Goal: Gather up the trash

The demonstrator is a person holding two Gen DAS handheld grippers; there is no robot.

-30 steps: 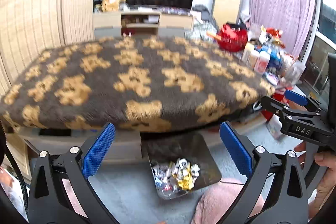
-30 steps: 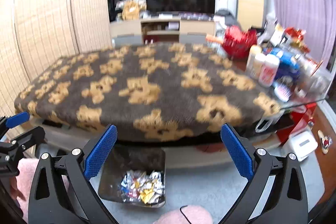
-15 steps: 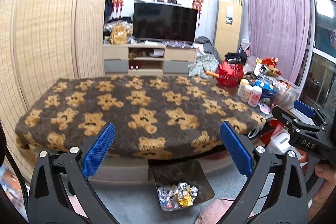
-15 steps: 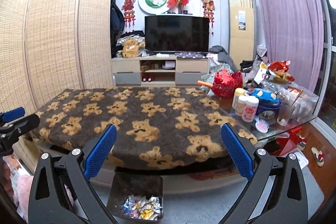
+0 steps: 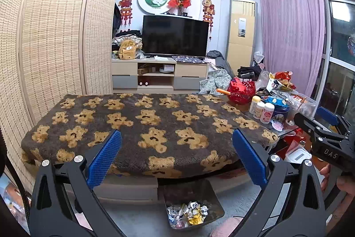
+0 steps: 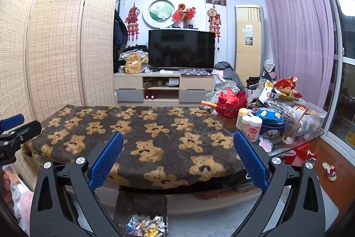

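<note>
Left wrist view: one left gripper [image 5: 176,161], jaws spread wide, empty; one right gripper [image 6: 177,162], jaws likewise wide apart, empty. One dark bin [image 5: 200,190] on the floor below the front edge of the surface, holding a heap of crumpled foil wrappers [image 5: 187,213]. One bear-print blanket [image 5: 142,123] over the surface. Three bottles [image 6: 248,123], one red basket [image 6: 231,103] at right.

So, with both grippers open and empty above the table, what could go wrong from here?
1. The trash bin on the floor already holds crumpled wrappers and sits partly under the table edge, so a drop from above may miss it.
2. The drinking glass and bottles crowd the right corner; the right gripper could knock them over while reaching for trash.
3. The left gripper is close beside it, so they may collide.
</note>
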